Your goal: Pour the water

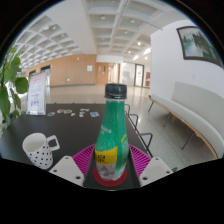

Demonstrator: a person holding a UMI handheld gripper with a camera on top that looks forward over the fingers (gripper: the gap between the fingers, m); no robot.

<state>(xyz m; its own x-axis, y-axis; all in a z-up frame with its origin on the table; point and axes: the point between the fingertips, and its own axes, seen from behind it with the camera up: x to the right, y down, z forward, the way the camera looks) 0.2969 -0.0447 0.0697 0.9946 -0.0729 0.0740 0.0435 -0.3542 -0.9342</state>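
Observation:
A green plastic bottle (112, 140) with a black cap and a yellow label stands upright between my fingers. Its base sits over a red round coaster (110, 180) on the dark table (60, 135). My gripper (111, 160) is shut on the bottle's lower body; the magenta pads (86, 157) meet it on both sides with no gap showing. A white mug with black dots (40, 151) stands on the table to the left of the left finger, its handle facing the bottle.
A green plant (10, 85) and a white sign (37, 92) stand at the left of the table. Small items (70, 111) lie further back. A white bench (190, 115) runs along the right wall. A wide hall opens beyond.

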